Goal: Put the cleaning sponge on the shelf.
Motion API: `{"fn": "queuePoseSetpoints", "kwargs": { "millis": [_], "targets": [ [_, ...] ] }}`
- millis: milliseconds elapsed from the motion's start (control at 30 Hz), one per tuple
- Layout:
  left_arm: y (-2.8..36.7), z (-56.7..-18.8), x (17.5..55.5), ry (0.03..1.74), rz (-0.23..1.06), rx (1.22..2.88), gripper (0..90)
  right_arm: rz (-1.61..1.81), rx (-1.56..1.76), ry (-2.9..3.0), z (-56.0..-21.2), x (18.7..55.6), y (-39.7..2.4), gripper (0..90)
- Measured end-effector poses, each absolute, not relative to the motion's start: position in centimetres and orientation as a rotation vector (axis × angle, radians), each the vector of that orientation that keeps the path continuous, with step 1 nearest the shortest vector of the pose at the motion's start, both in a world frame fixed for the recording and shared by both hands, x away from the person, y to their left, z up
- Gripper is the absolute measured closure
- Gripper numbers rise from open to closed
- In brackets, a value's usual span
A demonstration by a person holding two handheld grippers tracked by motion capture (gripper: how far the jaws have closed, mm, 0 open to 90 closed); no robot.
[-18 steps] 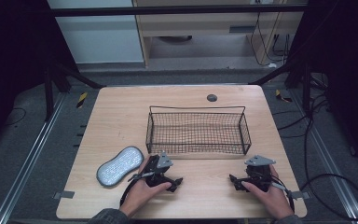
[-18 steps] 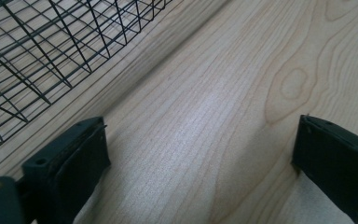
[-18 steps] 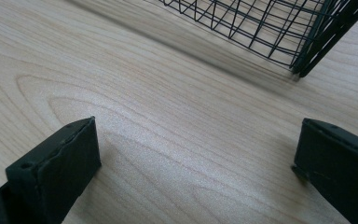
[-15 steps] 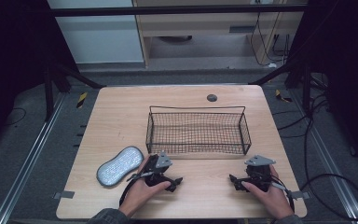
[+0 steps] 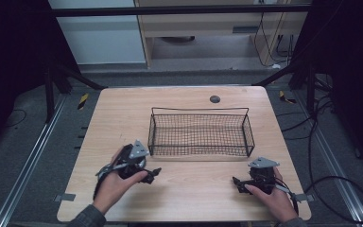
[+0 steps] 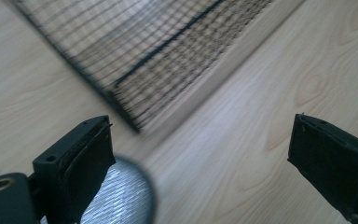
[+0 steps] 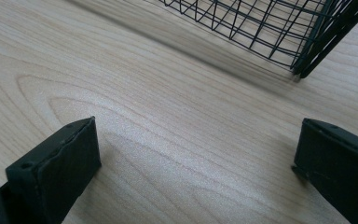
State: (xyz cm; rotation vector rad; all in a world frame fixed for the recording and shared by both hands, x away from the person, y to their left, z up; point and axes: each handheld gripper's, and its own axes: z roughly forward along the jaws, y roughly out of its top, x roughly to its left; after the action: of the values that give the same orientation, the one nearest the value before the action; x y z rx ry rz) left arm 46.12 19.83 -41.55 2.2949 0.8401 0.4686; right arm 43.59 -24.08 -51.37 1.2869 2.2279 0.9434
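High view first: holding the left hand-held gripper (image 5: 151,174) in the left hand, down low over the table (image 5: 194,198), just off the near left corner of the basket (image 5: 199,113). Pointing its jaws off to the right. Holding the right hand-held gripper (image 5: 238,183) in the right hand near the basket's near right corner, jaws pointing left, back toward the other one. Sitting well apart from each other, with bare wood in between.

Left gripper view: looking along the jaws at light wood and a blurry corner of the basket up top. Standing wide open here, not pinching anything between the pads. Spotting the grey oval (image 6: 121,200) low down by the inner edge of the left jaw, shiny and ribbed, lying flat on the table and partly tucked behind that jaw. Lying well clear of the right jaw; can't tell about touching the left one.

Right gripper view: gaping wide open too, over plain wood, gripping nothing. Catching the basket's corner up in the top right, apart from both jaws.
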Motion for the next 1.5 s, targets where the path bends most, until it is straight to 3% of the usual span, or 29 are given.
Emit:
{"fn": "queuePoseSetpoints", "kwargs": {
  "millis": [433, 933, 1100, 1500],
  "targets": [
    [26.3, -40.2, 48.2, 0.996, 0.41, 2.452, 5.9, 0.941, 1.297, 2.218, -51.4, 43.6, -24.0, 0.3],
    [27.4, -39.5, 47.4, 0.947, 0.33, 2.619, 5.4, 0.931, 1.306, 2.202, -51.4, 44.0, -23.8, 0.5],
    [27.6, -39.2, 47.5, 0.978, 0.383, 2.595, 6.0, 0.932, 1.315, 2.2, -51.4, 43.6, -23.9, 0.6],
    [27.6, -39.7, 48.0, 0.943, 0.352, 2.602, 4.4, 0.938, 1.314, 2.208, -51.4, 43.8, -23.9, 0.3]
  ]
}}
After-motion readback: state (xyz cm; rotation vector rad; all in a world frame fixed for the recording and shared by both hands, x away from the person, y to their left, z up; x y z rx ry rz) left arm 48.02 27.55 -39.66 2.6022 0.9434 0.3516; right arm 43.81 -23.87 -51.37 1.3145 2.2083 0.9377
